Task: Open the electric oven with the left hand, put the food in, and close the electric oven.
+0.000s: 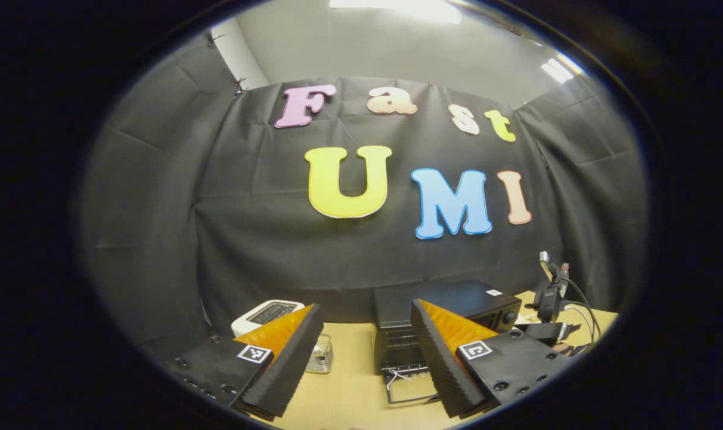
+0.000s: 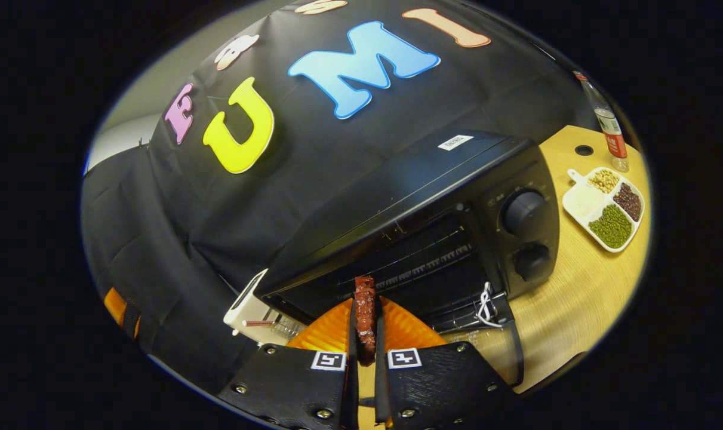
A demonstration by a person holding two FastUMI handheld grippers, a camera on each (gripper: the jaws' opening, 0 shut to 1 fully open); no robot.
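The black electric oven [image 1: 457, 301] stands on the wooden table ahead of my left gripper [image 1: 366, 306], which is open and holds nothing. The oven door [image 1: 410, 388] hangs down open with a white tie on it. In the right gripper view the oven [image 2: 433, 191] is close, tilted, with its wire rack [image 2: 421, 263] showing inside. My right gripper [image 2: 365, 312] is shut on a dark red strip of food [image 2: 365, 291] that sticks out in front of the oven opening. The lowered door [image 2: 504, 334] lies just right of the fingers.
A white toaster [image 1: 267, 313] and a small clear container [image 1: 320, 355] sit left of the oven. Cables and small devices [image 1: 551, 298] lie to its right. A divided white tray of beans [image 2: 606, 209] and a bottle [image 2: 606, 122] stand on the table [image 2: 570, 298] beyond the oven knobs [image 2: 523, 212].
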